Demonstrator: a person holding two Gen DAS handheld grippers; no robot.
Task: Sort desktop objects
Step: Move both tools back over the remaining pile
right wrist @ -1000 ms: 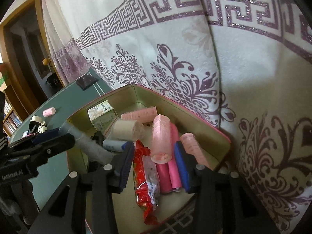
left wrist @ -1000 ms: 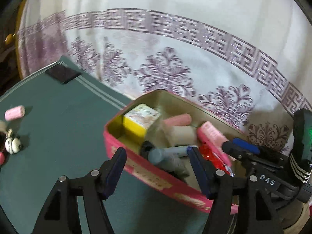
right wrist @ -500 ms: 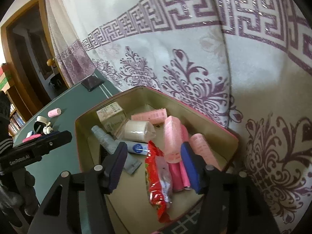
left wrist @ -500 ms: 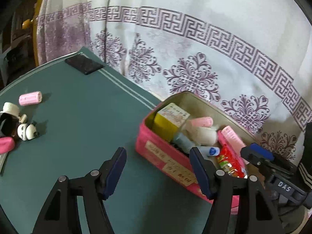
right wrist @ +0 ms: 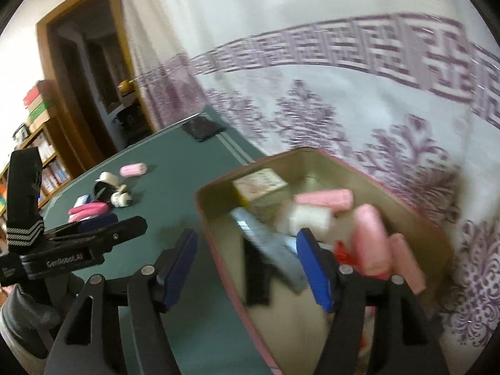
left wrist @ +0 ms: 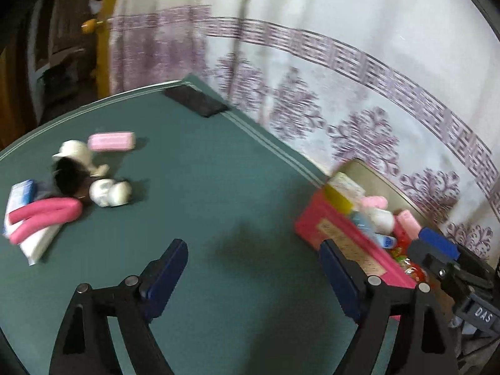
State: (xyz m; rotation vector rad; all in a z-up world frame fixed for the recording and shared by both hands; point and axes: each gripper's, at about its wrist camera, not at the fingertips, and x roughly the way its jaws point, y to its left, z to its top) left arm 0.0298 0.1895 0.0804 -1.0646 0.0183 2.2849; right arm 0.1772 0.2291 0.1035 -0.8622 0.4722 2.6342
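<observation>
Desktop objects are lying in two places — a loose cluster at the far left of the green bench [left wrist: 218, 218], and a pile already inside the pink box [left wrist: 343, 243] at the bench's right edge, beside the patterned curtain [left wrist: 343, 62]. The cluster is holding a pink roller [left wrist: 111, 141], a white cap-shaped piece [left wrist: 76, 153], a small white figure [left wrist: 110, 192], a bent pink foam strip [left wrist: 43, 215] and a white packet [left wrist: 28, 228] under it.

Both grippers are empty. The left gripper [left wrist: 253, 268] is hanging over bare bench with its fingers spread wide, having just been opening, nothing between them. The right gripper [right wrist: 247, 265] is straddling the box's near wall, fingers parted and likewise just opening; the grey tube [right wrist: 265, 243] in the box is showing between them, but blur is hiding whether either pad is touching it.

By my judgement a drop-off is finishing and the fetch for the next piece is starting — the left gripper needs to cross to the cluster, line up on one item, probably the white figure or the foam strip, and close.
</observation>
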